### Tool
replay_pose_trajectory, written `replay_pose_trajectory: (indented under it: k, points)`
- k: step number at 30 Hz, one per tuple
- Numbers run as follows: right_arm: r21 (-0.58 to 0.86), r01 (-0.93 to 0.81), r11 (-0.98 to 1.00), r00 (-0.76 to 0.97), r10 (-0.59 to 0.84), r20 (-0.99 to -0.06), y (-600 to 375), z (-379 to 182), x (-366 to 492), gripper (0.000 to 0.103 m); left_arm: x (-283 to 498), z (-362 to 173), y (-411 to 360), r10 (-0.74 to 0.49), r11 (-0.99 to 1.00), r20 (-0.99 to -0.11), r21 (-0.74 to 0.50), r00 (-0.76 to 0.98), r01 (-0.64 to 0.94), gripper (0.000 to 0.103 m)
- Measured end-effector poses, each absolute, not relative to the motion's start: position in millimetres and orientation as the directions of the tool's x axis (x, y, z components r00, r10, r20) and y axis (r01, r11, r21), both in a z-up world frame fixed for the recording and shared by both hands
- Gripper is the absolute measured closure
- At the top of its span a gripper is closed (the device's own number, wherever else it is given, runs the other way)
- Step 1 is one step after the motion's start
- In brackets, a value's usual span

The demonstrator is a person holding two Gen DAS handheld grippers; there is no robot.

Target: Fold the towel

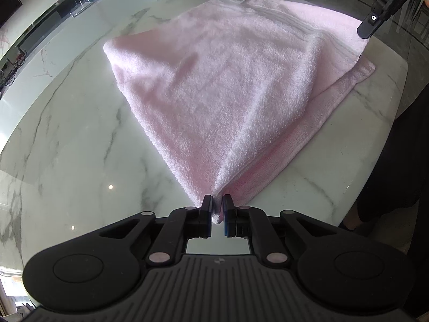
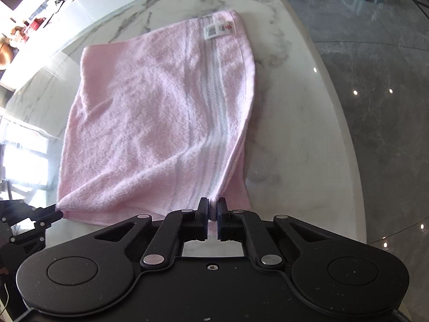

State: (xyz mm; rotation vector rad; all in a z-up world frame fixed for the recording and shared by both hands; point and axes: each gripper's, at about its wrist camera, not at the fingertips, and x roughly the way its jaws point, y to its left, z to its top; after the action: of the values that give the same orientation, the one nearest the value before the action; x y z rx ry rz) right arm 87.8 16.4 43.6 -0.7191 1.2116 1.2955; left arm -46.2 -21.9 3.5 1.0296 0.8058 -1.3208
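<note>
A: Left gripper (image 1: 217, 205) at 6 o'clock, clamped on a corner of the pink towel (image 1: 222, 80) lying on the marble table (image 1: 67, 139).

B: Right gripper (image 2: 213, 208) pinches another corner; only this view shows the label (image 2: 219, 30) at 12 o'clock

Bright daylight, glare spots on the glossy marble table (image 1: 67, 134), fisheye-curved edges.

The towel (image 2: 150, 123) is pale pink with white and grey stripes near one edge; its label (image 2: 219, 29) is white, maybe with a red mark. The table (image 1: 67, 139) is white marble with grey veins. Both grippers are black.
</note>
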Motion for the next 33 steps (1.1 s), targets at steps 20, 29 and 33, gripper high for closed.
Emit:
replay_pose_trajectory:
  k: [20,29,33]
  points:
    - [0.098,-0.973,0.209,-0.070,0.140,-0.988,1.6,-14.9,91.8,0.084,-27.4,-3.6,-1.8,-0.310,0.051,-0.939,0.139,0.148,0.989,0.083]
    - [0.031,-0.986,0.163,0.003,0.206,-0.979,3.1,11.9,84.7,0.078,-7.7,20.5,-6.1,-0.351,0.083,-0.920,0.153,0.173,0.985,0.083]
    - [0.045,-0.989,0.140,-0.016,0.202,-0.979,10.1,3.3,76.5,0.078,-3.5,29.9,-28.1,-0.393,0.076,-0.907,0.134,0.153,0.988,0.083]
